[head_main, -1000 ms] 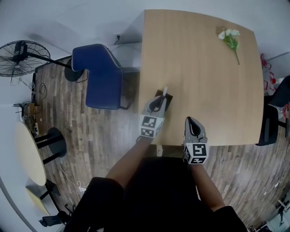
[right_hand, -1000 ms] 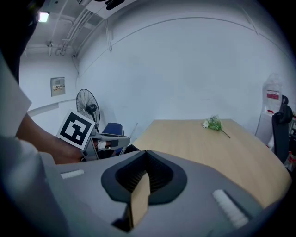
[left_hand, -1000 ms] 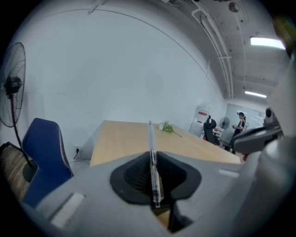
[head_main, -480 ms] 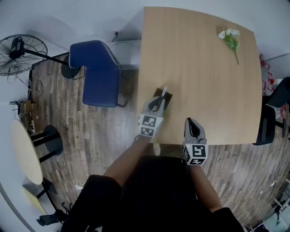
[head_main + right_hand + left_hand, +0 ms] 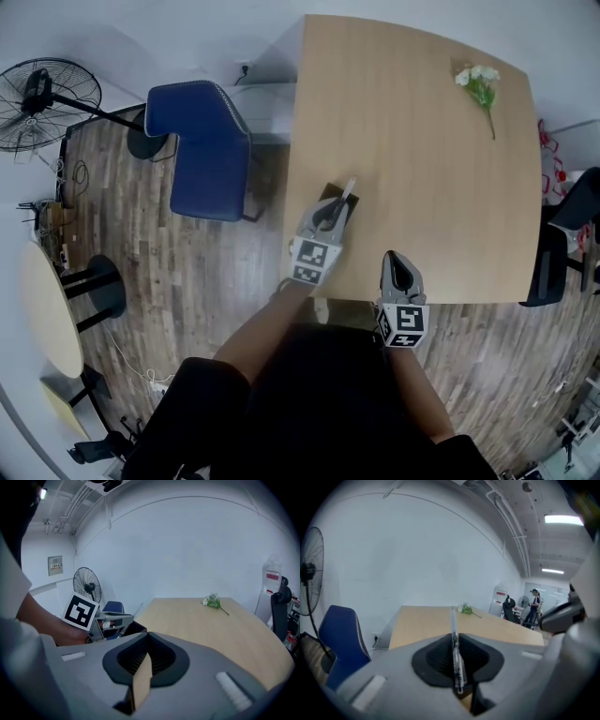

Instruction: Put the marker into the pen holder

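Note:
My left gripper (image 5: 329, 212) is shut on a slim clear marker (image 5: 346, 194), which sticks out forward past the tips and over the dark pen holder (image 5: 351, 215) at the table's left edge. In the left gripper view the marker (image 5: 455, 653) lies pinched between the pads, pointing along the table. The right gripper (image 5: 397, 263) hovers at the table's near edge, shut with nothing in it; its own view shows its jaws (image 5: 147, 641) closed, with the left gripper (image 5: 111, 620) and the pen holder (image 5: 134, 628) to its left.
The wooden table (image 5: 422, 169) carries a small flower sprig (image 5: 479, 84) at its far right. A blue chair (image 5: 202, 150) stands left of the table, a fan (image 5: 37, 101) farther left, a black chair (image 5: 562, 246) at the right edge.

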`<state>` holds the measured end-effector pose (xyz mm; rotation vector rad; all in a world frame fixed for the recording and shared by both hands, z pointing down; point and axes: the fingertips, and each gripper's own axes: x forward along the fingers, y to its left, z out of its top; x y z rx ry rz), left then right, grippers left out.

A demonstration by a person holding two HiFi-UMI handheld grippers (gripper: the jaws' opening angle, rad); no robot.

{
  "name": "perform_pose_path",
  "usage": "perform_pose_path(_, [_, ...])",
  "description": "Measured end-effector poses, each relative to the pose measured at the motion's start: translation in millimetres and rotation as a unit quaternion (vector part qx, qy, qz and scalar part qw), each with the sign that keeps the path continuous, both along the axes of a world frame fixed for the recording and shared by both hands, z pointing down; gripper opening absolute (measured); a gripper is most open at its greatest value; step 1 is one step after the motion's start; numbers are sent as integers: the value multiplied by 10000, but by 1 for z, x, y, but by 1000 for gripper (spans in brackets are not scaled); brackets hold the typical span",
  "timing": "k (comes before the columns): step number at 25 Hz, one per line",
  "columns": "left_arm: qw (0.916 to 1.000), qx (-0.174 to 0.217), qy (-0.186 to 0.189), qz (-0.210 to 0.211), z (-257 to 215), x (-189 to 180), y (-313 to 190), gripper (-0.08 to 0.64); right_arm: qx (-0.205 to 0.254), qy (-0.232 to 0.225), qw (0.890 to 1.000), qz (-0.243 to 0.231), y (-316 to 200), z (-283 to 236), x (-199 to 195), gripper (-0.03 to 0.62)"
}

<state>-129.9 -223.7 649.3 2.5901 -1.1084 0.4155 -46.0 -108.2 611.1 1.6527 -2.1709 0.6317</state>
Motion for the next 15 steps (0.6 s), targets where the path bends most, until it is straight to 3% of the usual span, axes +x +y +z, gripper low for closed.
perform_pose_path(15, [9990,424,-147,82,-2,9,-1,44,-37,45,9999,-97,-1,2,-1,3])
